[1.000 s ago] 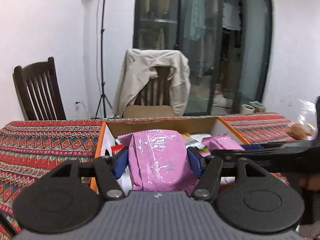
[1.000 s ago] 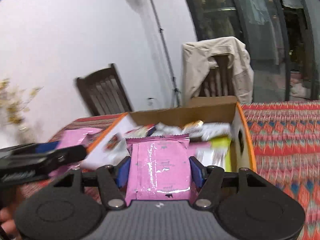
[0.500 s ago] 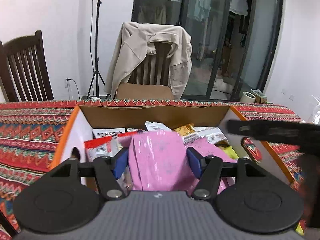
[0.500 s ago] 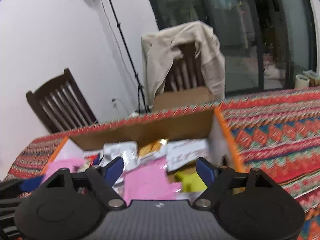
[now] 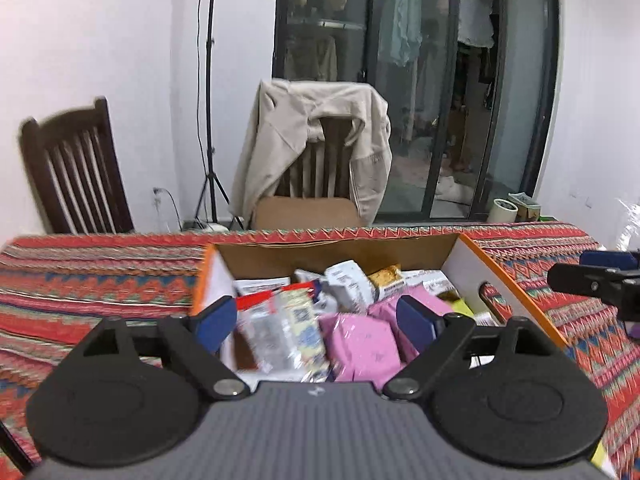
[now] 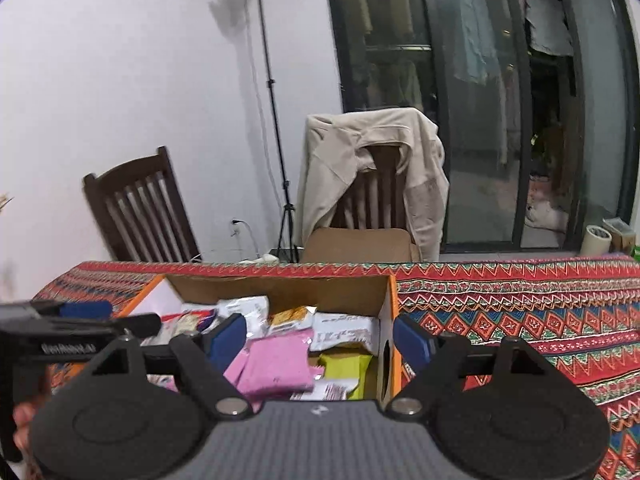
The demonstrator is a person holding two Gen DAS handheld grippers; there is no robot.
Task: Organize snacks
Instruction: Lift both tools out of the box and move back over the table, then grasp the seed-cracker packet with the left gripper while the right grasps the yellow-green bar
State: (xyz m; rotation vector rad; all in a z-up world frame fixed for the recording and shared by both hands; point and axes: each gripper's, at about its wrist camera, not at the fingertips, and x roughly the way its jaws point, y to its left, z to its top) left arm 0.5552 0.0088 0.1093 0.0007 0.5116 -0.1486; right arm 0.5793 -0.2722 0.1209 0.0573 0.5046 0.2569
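Many snack packets, pink packets (image 5: 362, 344) included, already lie in the box (image 5: 516, 300). Both the left gripper (image 5: 316, 320) and right gripper (image 6: 318, 338) have just opened wide, holding nothing; any leftovers outside box unseen.

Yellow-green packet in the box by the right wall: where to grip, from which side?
Judging by the right wrist view, take the yellow-green packet by its exposed upper edge, coming from above. It lies wedged between the pink packets and the cardboard box wall, so side access looks blocked. The right gripper, open and empty, is nearest.
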